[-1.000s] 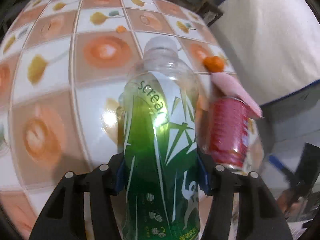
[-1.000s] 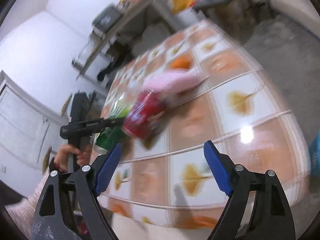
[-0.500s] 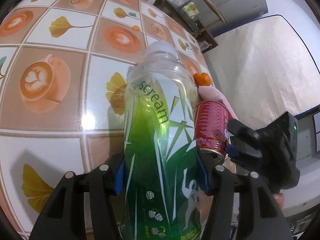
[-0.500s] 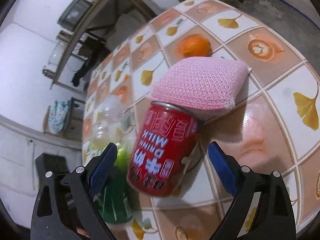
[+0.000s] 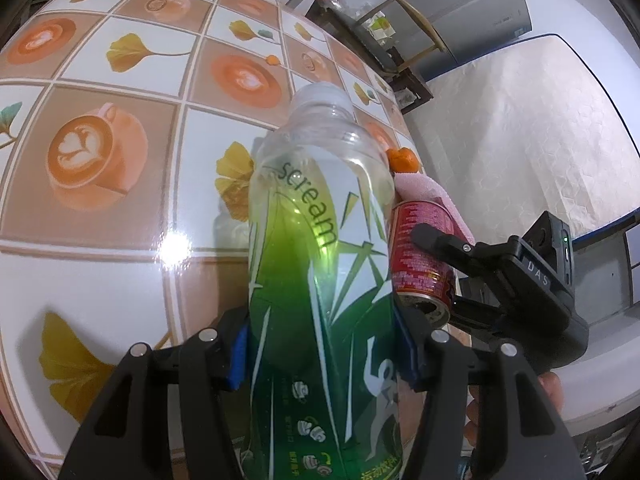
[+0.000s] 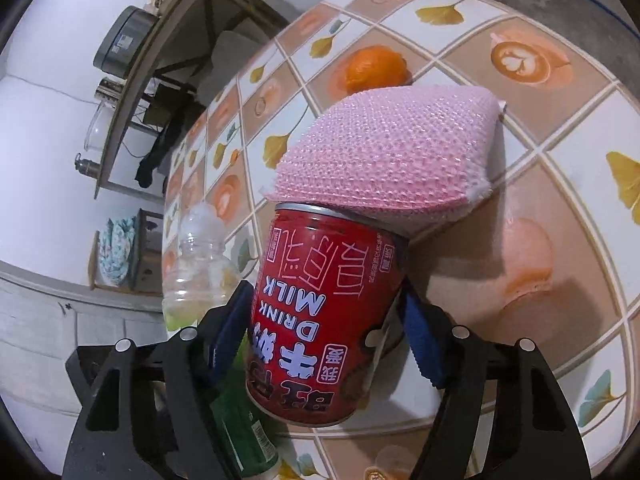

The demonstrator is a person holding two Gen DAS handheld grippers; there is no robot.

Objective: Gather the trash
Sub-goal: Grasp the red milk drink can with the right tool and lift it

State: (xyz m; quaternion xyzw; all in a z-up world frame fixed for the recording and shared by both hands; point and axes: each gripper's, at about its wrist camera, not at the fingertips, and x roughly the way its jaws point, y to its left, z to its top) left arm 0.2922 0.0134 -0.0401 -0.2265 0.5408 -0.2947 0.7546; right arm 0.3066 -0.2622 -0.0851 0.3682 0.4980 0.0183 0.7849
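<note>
Right tool (image 6: 326,344), jaws just narrowed, clasps the light, dentable red metal milk can (image 6: 320,320) mid-body, pink mesh sponge (image 6: 388,156) at 12 o'clock; left tool (image 5: 320,354) grips the slippery green-labelled clear plastic bottle (image 5: 320,264).

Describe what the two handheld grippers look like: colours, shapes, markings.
Both are matte black plastic. The left gripper has two angular, cut-out fingers with silver pivot pins and blue ridged pads inside. The right gripper matches it. Seen from the left wrist, its black body carries white "DAS" lettering and a small green light.
</note>
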